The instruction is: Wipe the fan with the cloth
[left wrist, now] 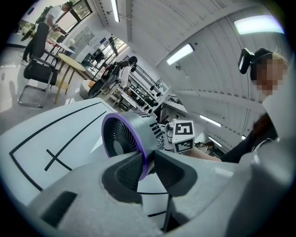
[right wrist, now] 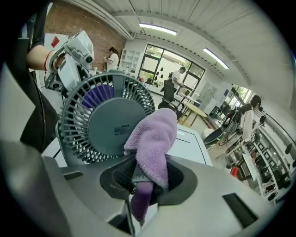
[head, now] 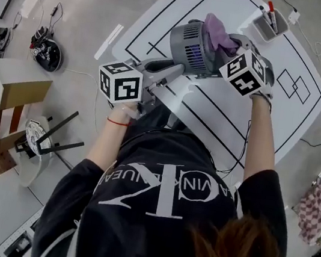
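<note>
In the head view, a grey fan [head: 189, 47] with a purple front ring is held over the near edge of the white table [head: 290, 116]. My left gripper [head: 173, 69] is shut on the fan's lower rim. In the left gripper view, the purple ring [left wrist: 121, 134] sits pinched between the dark pads of that gripper [left wrist: 147, 166]. My right gripper [head: 225, 49] is shut on a purple cloth [head: 217, 35]. In the right gripper view, the cloth [right wrist: 152, 143] bulges out of that gripper [right wrist: 145, 178] and lies against the fan's rear grille [right wrist: 104, 122].
A grey bin with pens [head: 270, 21] stands at the table's far side. On the floor at the left are a cardboard box [head: 20, 95], a black-legged stand [head: 49, 137] and a round black device [head: 48, 54]. A checkered cloth [head: 320, 209] lies at the right.
</note>
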Available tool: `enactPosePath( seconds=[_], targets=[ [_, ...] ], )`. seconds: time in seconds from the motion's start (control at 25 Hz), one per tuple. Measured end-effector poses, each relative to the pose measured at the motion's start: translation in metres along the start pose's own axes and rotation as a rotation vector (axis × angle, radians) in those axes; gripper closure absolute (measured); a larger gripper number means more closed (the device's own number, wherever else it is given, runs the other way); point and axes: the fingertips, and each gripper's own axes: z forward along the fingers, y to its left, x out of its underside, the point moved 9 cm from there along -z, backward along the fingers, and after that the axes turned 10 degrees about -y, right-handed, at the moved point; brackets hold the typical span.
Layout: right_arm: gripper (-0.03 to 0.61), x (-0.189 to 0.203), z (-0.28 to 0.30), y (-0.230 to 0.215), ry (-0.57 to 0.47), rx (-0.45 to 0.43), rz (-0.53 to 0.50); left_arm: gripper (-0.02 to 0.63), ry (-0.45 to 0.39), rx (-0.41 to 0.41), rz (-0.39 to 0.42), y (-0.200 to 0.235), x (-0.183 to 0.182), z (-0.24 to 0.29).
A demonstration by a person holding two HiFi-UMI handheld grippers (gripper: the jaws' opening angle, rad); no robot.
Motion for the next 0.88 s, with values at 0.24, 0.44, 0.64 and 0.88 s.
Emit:
enactPosePath(
  seconds=[0.24,0.44,0.64,0.88],
  targets=[
    [0.482,0.014,-0.007,0.017,0.019,-0.004,0.030,0.523,0.002,-0.002,-0.001,0.000,0.001,0.001],
    [0.483,0.010,-0.020,0.031,0.025,0.003,-0.034,0.523,0.001,-0.003,-0.005,0.001,0.000,0.000],
    [0.483,0.004,-0.036,0.046,0.013,0.011,-0.101,0.522,-0.002,-0.006,-0.009,0.002,0.001,-0.001],
    [0.483,-0.009,-0.052,0.058,0.000,0.019,-0.174,0.520,0.003,-0.011,-0.005,0.000,0.000,0.001]
  ],
)
